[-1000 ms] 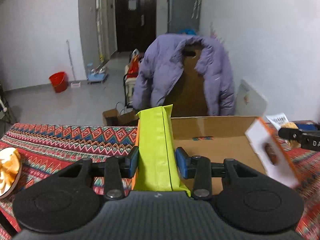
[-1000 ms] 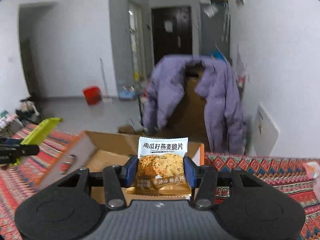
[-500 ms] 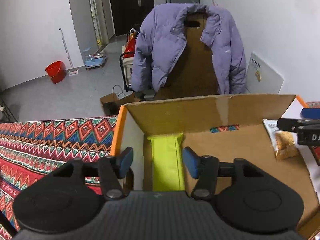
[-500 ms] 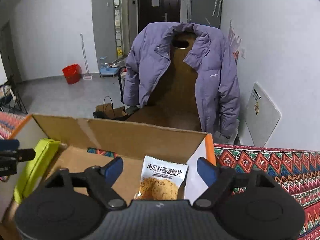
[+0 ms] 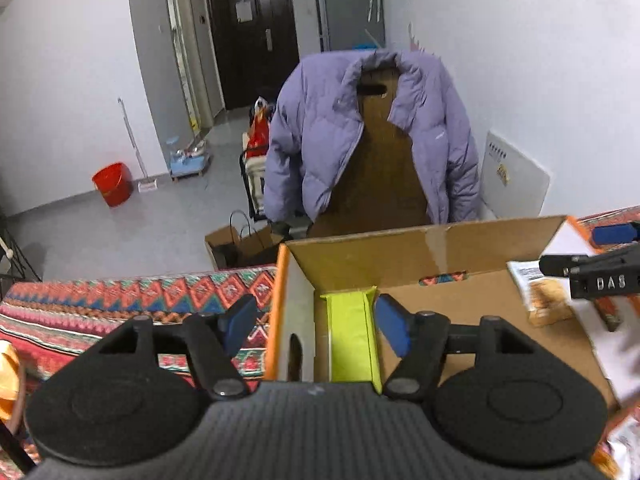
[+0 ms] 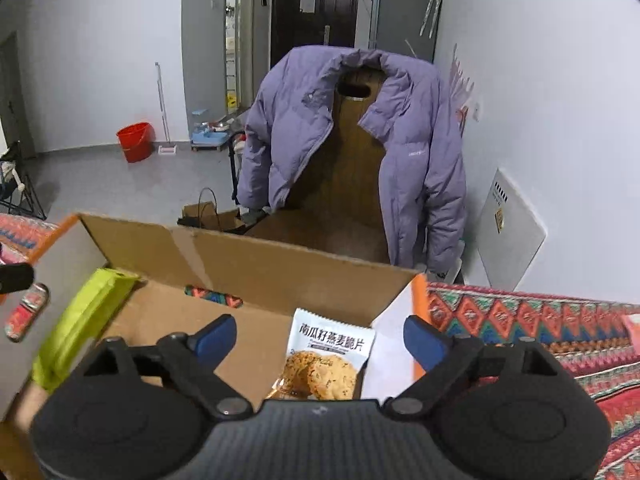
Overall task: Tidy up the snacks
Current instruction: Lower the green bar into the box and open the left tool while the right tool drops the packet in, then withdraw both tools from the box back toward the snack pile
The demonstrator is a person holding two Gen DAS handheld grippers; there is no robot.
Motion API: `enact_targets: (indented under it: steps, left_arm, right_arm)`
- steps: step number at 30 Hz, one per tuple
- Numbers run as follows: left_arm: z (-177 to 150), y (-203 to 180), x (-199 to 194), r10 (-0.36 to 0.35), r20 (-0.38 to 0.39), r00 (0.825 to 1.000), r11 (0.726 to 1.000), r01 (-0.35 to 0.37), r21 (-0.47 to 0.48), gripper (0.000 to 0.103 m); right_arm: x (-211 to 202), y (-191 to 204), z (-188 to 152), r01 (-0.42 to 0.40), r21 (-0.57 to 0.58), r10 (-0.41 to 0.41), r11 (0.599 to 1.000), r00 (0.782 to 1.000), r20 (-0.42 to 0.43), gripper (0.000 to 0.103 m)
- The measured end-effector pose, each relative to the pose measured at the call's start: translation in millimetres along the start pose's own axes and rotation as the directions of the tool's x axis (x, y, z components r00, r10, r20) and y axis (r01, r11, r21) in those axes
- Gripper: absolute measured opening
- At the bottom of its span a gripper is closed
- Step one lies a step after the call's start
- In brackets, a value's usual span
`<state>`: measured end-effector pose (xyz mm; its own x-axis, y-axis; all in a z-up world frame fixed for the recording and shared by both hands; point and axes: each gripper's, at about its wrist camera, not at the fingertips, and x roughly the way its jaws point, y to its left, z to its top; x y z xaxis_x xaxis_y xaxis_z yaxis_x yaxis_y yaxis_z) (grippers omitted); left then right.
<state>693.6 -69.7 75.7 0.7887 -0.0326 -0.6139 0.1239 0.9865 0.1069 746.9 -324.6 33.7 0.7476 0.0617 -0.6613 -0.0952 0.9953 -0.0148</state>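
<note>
An open cardboard box [image 5: 420, 252] with orange edges sits on the patterned cloth. A lime-green snack packet [image 5: 350, 336] lies inside along its left wall. My left gripper [image 5: 316, 326] hangs over that corner, jaws opening, pads clear of the packet, with the box's left wall between its fingers. In the right wrist view a pumpkin-seed oat crisp packet [image 6: 328, 356] leans in the box's right corner. My right gripper [image 6: 320, 340] is above it, jaws opening wide and not touching it. The green packet [image 6: 84, 320] shows at the left there.
The patterned cloth [image 5: 120, 296] covers the table around the box. A purple jacket [image 5: 360, 120] hangs on a chair behind the table. An orange-white item [image 5: 8, 376] lies at the left edge, and a pink packet [image 6: 632, 328] lies on the cloth at the far right.
Both grippers came down over the box, let go of their packets and spread their jaws. The green packet and the crisp packet now rest inside the box.
</note>
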Motion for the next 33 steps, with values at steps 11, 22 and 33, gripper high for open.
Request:
enact_targets:
  steps: [11,22,33]
  left_arm:
    - [-18.8,22.6,-145.5,-0.019,0.065,0.998,0.999,0.021,-0.038,0.078]
    - [-111.5,22.9,-289.6,-0.066,0.202,0.977,0.997,0.074,-0.034,0.082]
    - [-223.7,10.1,-384.6,-0.058,0.325,0.944,0.997,0.069,-0.025,0.091]
  right_arm:
    - [-163.6,-20.1,-27.6,-0.034,0.020,0.033,0.999,0.997,0.068,0.095]
    - [-311.6,1.5,-133.8,-0.105,0.004,0.102,0.994,0.972,0.214,0.101]
    - [-396.3,43.9,-241.6,-0.119,-0.004,0.114,0.993,0.942,0.317,0.102]
